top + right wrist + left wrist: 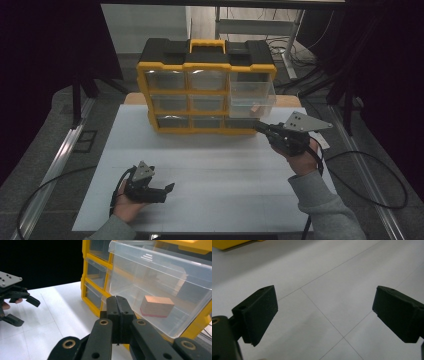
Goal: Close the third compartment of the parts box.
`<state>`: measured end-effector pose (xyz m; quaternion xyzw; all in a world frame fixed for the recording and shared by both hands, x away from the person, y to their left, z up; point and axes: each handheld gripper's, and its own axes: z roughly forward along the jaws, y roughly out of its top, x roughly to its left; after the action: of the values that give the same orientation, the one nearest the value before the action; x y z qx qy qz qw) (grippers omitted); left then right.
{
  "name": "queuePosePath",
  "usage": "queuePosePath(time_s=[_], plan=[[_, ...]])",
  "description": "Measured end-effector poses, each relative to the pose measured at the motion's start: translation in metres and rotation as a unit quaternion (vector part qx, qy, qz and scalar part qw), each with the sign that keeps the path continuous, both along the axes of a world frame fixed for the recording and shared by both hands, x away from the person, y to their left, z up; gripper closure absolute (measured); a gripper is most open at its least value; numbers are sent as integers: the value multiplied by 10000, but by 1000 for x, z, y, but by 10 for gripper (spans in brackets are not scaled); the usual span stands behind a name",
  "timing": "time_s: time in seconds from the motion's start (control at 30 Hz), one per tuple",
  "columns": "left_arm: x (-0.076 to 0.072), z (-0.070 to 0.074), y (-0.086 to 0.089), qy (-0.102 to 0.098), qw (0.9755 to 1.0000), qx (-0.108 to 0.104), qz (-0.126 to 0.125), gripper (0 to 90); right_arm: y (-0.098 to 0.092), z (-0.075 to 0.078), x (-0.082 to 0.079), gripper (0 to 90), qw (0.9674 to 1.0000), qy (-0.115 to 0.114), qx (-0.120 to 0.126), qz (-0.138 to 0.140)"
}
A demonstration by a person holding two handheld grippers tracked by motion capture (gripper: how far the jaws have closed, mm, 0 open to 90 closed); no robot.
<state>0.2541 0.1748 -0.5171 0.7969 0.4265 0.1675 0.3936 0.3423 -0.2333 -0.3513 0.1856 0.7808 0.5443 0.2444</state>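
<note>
White tabletop [210, 165] w/ dark room all round, cables on floor at the right. At the far side of the table stands a yellow-and-black organizer [206, 85], upright, carry handle on top, w/ three rows of three clear drawers.

Contents: the mid-row drawer [252, 100] on the organizer's right side is pulled out toward the person, sticking well out from the frame. Inside it lies one small wooden block [255, 107], tan w/ a pinkish strip along its bottom edge, sitting on the drawer floor near the front; seen through the clear wall in the right gripper view [157, 306]. Other drawers are pushed in; can't tell what, if anything, is in them – walls glare too much.

Right gripper [260, 128]: just in front of the organizer's lower right corner, below the open drawer's front, tips pointing at it. Jaws fully together, pads flat against each other, nothing between them. Touching the drawer or not – can't tell.

Left gripper [169, 189]: well in front of the organizer, near the table's near-left part, low over the tabletop. Jaws wide apart, nothing between them.
</note>
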Motion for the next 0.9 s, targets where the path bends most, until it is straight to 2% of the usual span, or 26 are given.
queuePosePath(time_s=[0.33, 0.73, 0.8, 0.9], plan=[[0, 0, 0, 2, 10000, 9, 10, 67, 6, -7, 17, 891, 10000, 55, -4, -73], [0, 0, 1, 8, 10000, 13, 17, 67, 12, -12, 37, 892, 9996, 131, 142, -228], [0, 0, 1, 8, 10000, 5, 13, 67, 15, -11, 37, 892, 9997, 78, 132, -192], [0, 0, 1, 4, 10000, -2, 12, 67, 19, -10, 36, 892, 9996, -34, 21, -286]])
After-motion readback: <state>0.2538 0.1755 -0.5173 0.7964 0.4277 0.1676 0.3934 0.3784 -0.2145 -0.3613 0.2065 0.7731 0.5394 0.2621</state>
